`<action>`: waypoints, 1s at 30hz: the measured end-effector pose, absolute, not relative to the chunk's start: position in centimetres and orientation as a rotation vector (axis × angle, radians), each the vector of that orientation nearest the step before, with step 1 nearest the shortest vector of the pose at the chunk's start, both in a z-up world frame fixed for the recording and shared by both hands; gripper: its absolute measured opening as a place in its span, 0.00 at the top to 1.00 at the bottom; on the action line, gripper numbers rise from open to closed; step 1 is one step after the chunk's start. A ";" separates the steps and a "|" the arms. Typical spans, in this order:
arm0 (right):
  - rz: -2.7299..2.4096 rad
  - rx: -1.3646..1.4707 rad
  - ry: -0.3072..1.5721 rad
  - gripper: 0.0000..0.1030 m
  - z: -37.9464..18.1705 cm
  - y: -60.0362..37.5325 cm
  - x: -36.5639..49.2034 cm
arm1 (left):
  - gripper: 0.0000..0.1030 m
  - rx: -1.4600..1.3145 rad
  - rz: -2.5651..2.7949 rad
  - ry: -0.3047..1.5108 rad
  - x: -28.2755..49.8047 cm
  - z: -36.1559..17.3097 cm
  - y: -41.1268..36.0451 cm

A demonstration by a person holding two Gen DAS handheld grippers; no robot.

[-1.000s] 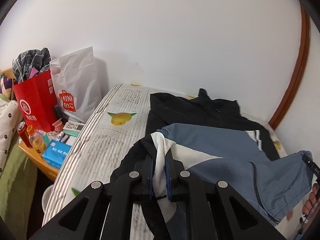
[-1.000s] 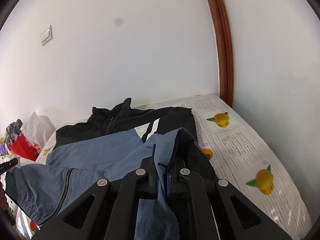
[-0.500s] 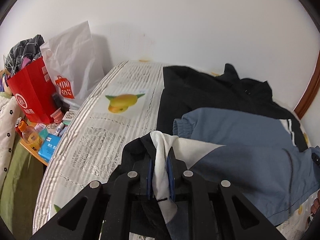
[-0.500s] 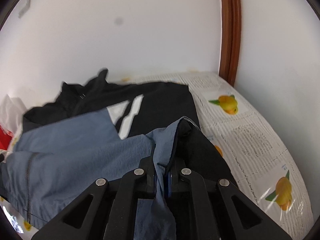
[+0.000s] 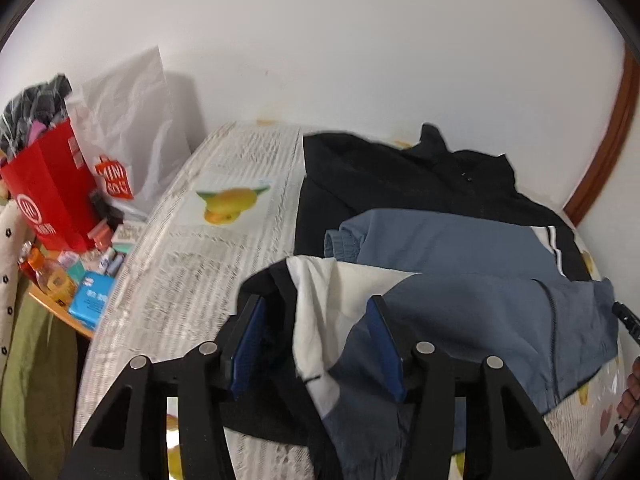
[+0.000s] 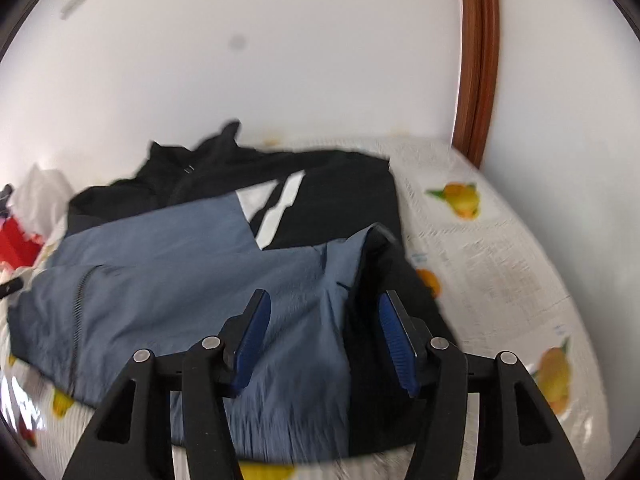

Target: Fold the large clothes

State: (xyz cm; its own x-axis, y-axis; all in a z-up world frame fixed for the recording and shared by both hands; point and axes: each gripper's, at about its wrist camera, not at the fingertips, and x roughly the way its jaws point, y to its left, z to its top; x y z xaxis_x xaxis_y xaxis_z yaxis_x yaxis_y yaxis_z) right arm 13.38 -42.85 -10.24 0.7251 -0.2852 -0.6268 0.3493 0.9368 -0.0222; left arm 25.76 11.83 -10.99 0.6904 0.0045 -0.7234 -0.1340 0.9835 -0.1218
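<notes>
- We see the jacket lying on the bed, which has a cover printed with text and fruit; its black collar end is toward the white wall.
- The blue lower part of the jacket is folded up over the black part, and a blue sleeve lies across the jacket.
- The left gripper has its jaws spread apart. The white and black fold of the jacket lies between them, but they do not press on it.
- The right gripper also has its jaws spread wide. Blue and black cloth of the jacket lies between them, loose.
- To the left of the jacket, beyond the bed edge, we see a red paper bag and a white plastic bag on a low wooden desk with small boxes and bottles.
- To the right of the jacket, a brown wooden frame goes up the wall.
</notes>
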 end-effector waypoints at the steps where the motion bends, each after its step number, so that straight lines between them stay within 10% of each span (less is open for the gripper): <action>1: -0.363 0.097 0.667 0.46 -9.9 -43.1 12.7 | 0.52 -0.163 0.072 0.793 25.2 -10.6 11.9; 24: -0.419 0.306 0.826 0.46 -16.6 -48.4 11.9 | 0.55 -0.286 0.067 0.927 23.2 -17.0 16.4; 30: -0.387 0.260 0.841 0.72 -16.5 -47.5 11.8 | 0.80 -0.256 0.085 0.917 23.0 -16.8 15.4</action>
